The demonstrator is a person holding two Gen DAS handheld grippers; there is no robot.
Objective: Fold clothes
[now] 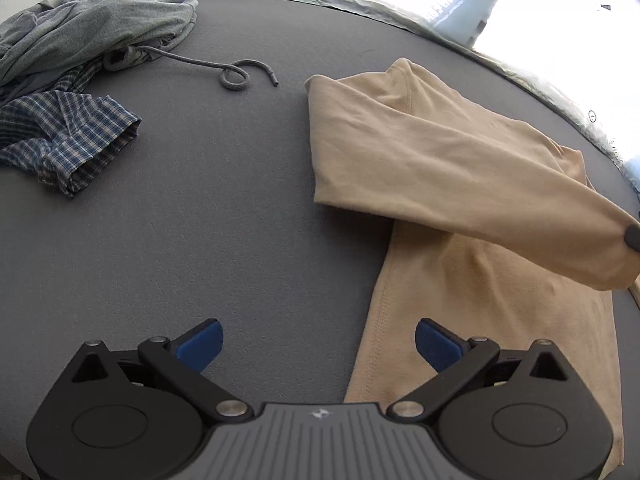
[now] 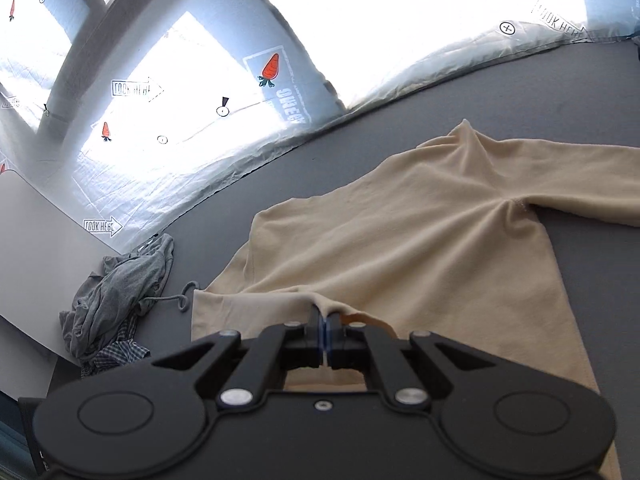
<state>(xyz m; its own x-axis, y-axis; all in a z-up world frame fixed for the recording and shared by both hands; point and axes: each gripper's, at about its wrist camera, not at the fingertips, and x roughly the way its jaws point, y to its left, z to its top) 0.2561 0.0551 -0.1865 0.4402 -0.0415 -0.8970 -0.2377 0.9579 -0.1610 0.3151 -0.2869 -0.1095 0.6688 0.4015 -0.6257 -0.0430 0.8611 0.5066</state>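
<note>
A beige long-sleeved shirt (image 1: 460,168) lies on the grey table (image 1: 224,216), its left sleeve folded across the body. My left gripper (image 1: 318,344) is open and empty, low over the table beside the shirt's hem edge. My right gripper (image 2: 324,320) is shut on the cuff of the beige sleeve (image 2: 320,304) and holds it lifted above the shirt body (image 2: 400,248). The tip of a right finger shows at the cuff in the left wrist view (image 1: 633,238). The shirt's other sleeve (image 2: 580,176) lies stretched out flat at the far right.
A crumpled grey hoodie (image 1: 92,28) with a loose drawstring (image 1: 232,74) and a blue plaid garment (image 1: 64,140) lie at the table's far left; they also show in the right wrist view (image 2: 116,296). A white printed sheet (image 2: 200,128) borders the far table edge.
</note>
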